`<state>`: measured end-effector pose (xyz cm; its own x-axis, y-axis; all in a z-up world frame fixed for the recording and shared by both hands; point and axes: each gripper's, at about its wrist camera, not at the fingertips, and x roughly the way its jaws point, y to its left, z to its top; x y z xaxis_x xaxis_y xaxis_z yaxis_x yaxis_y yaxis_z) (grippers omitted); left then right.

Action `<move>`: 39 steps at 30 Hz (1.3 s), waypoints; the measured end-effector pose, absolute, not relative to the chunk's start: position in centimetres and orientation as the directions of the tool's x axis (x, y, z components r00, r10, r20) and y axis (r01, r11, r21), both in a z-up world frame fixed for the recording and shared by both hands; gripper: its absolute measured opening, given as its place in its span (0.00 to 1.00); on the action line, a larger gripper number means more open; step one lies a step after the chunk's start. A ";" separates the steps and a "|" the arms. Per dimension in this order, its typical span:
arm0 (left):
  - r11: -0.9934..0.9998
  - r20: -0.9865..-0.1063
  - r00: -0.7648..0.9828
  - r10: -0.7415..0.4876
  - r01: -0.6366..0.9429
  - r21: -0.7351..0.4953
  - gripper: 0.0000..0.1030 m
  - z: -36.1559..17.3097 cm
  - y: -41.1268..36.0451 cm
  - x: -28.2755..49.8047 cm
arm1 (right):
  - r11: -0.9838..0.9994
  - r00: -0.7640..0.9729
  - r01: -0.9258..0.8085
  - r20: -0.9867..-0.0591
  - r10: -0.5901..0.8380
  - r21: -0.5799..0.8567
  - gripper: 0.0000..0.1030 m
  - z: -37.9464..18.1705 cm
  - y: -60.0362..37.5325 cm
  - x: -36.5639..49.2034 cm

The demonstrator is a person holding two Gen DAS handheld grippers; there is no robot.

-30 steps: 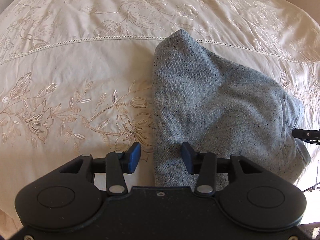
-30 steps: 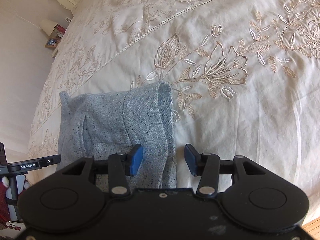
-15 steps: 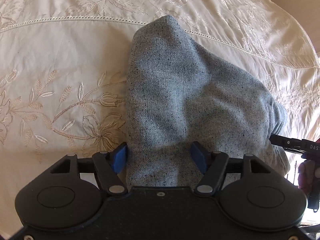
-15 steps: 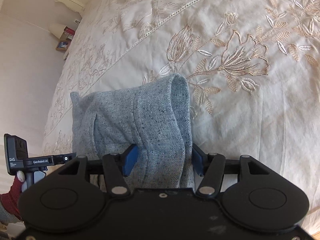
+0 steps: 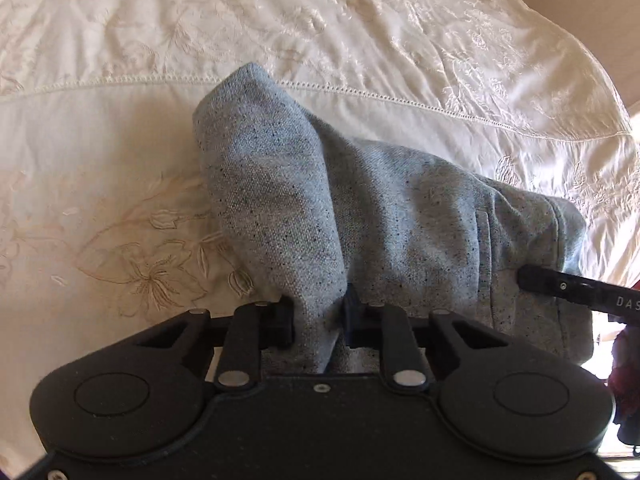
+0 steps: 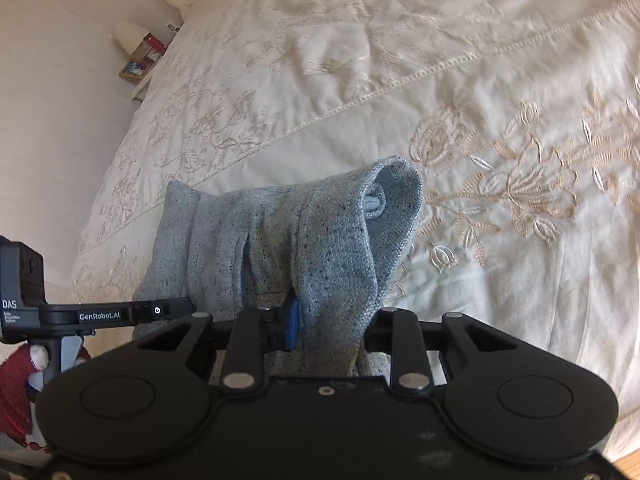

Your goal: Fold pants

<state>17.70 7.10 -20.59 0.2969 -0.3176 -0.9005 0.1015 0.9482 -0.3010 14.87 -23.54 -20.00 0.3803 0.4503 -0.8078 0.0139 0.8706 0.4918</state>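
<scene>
Both tongs closed on pants [image 5: 304,216]; drawstring [image 6: 374,204] right-view only.

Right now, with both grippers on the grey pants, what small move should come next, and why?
Probably lift both ends together and carry them forward over the far part. The left gripper and right gripper have just closed on bunched near edges of the pants, which still rest on the bedspread.

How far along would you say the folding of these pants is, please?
Done: the grey pants are already a compact bundle on the bedspread. In hand: the left gripper and right gripper have just closed on its near edge. Left: fold it over.
</scene>
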 end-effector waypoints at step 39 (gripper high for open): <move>0.994 -0.874 0.477 0.097 -0.089 0.061 0.38 -15.0 14.7 34.3 | 0.967 0.521 -0.233 -0.826 0.215 0.104 0.41 -13.3 -5.6 35.4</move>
